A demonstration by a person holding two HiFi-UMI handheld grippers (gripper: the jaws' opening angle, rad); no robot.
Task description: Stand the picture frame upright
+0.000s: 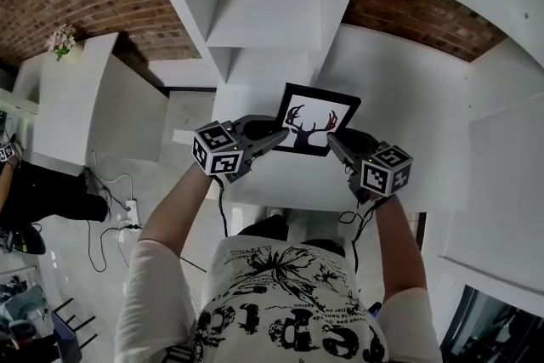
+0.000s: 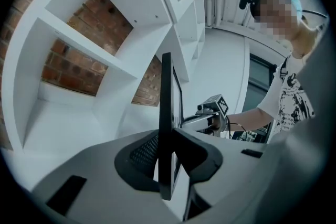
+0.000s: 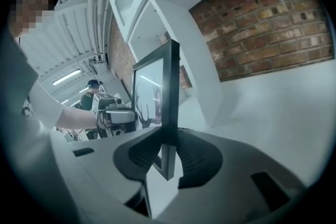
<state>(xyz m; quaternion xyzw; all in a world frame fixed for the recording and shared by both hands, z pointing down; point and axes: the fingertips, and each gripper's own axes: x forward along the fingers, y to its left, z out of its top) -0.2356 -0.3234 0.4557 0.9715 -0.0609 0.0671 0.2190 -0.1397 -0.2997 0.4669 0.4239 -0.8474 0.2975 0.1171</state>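
1. Picture frame (image 1: pixel 313 121) was held between the two grippers above a white surface (image 1: pixel 408 89), in front of the shelf unit (image 1: pixel 272 13). Contact with the surface could not be determined.
2. The left gripper (image 1: pixel 279 135) pinched the frame's left edge. The right gripper (image 1: pixel 334 140) pinched its right edge.
3. In the left gripper view, the frame stood edge-on and upright in the jaws, with both pads pressed against its faces.
4. The right gripper view showed the same grip on the opposite edge, with the lower corner projecting just below the pads.
5. Only the head view showed the whole deer silhouette (image 1: pixel 311 125). Each gripper view showed the opposite gripper beyond the frame, and the brick wall (image 3: pixel 273 18) behind the shelves.
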